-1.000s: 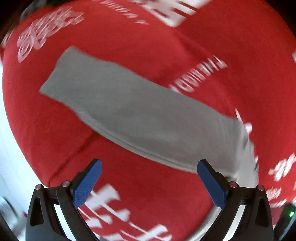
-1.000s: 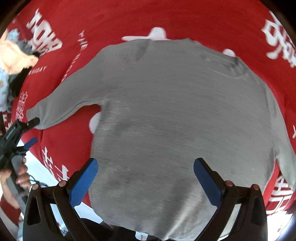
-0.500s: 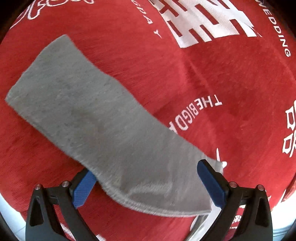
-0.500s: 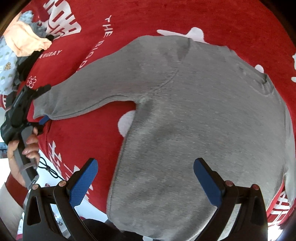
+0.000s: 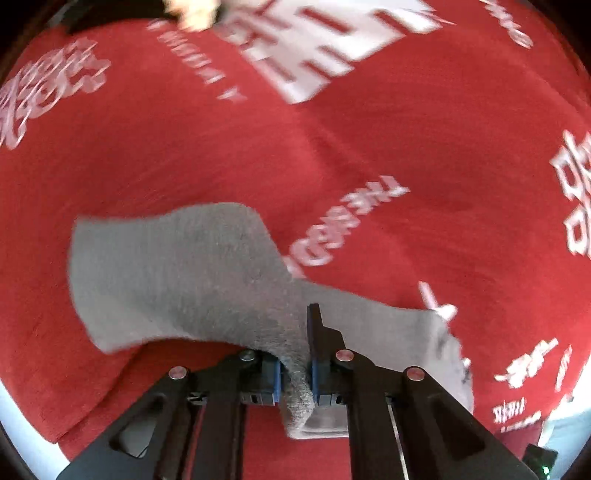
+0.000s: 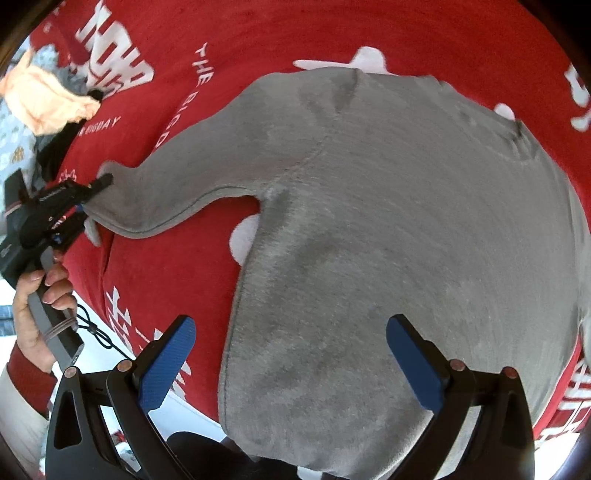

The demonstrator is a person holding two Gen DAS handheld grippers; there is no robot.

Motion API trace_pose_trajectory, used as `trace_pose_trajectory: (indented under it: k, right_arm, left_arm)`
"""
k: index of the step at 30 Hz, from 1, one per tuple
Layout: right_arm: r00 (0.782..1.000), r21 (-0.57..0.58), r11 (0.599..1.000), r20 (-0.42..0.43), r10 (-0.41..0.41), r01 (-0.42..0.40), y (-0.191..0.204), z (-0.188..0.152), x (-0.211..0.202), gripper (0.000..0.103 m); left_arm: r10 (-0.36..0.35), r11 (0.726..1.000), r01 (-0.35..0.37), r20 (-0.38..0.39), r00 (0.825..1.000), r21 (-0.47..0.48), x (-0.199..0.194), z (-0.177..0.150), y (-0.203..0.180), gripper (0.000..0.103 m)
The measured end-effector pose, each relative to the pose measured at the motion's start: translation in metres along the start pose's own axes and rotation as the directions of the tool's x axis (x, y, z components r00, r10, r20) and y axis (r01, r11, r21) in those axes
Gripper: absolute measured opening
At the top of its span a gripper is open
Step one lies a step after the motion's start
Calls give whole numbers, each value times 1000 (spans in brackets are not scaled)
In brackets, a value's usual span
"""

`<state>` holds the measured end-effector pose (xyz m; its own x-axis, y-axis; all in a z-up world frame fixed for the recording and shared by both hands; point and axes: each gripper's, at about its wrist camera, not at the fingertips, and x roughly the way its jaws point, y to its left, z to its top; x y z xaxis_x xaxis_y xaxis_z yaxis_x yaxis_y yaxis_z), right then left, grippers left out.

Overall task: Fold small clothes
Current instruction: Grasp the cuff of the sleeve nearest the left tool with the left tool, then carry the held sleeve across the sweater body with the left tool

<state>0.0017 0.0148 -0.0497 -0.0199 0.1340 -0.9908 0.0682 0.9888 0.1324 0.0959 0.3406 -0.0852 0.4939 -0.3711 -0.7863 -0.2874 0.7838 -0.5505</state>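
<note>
A small grey long-sleeved sweater (image 6: pixel 388 229) lies flat on a red cloth with white lettering (image 6: pixel 295 33). Its left sleeve (image 5: pixel 177 273) stretches out to the left. My left gripper (image 5: pixel 295 369) is shut on the sleeve near its cuff end, with grey fabric bunched between the blue pads; it shows in the right wrist view (image 6: pixel 88 199) too, gripping the sleeve end. My right gripper (image 6: pixel 291 354) is open and empty, hovering over the sweater's lower body near the hem.
A pile of other clothes, with a peach garment (image 6: pixel 44 99) on top, lies at the far left of the red cloth. The cloth's front edge (image 6: pixel 155 391) drops to a white surface near the sweater's hem.
My left gripper moved onto the sleeve and closed on it near the cuff. The sleeve end has bunched and bent. My right gripper stayed open over the sweater's body.
</note>
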Motion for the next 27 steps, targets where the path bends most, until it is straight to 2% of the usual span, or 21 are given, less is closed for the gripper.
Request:
trace_pose_trajectory:
  k: [3,6,12,16,18,19,21,24,27]
  right_arm:
    - [1000,39,999,19,11,-12,-16,-6,-6,103]
    - [999,78,997,37,14,-17,-36,-12,-14,103]
    - [998,156,988,69,-4,-7,-94,-24,-35,103]
    - [996,232,973,89,-24,2,-144,-36,-50,103]
    - [994,276,961,99,-36,8,-173,-45,-57,103]
    - [994,292,956,101,-42,10,-183,-48,-58,103]
    - [994,337,942,99,-50,13,-210,-58,-61,103]
    - [994,389,921,92,-60,19,-242,-72,-60,103]
    - [994,417,909,82,-67,27,-266,-83,-58,103]
  left_arm:
    - [-75,995,75,-4,997,64,0,2,-35,12]
    - [-157,976,158,-19,987,148,-5,-5,-82,12]
    - [-293,907,311,-107,950,284,4,-45,-192,12]
    - [-310,854,367,-207,928,368,35,-97,-268,12]
    - [-292,832,372,-245,924,411,49,-123,-293,12]
    - [-259,812,360,-268,928,460,63,-145,-311,12]
    - [-195,792,335,-308,931,511,88,-178,-328,12]
    - [-99,778,292,-350,932,556,120,-218,-342,12]
    - [18,766,209,-346,938,608,139,-247,-341,13]
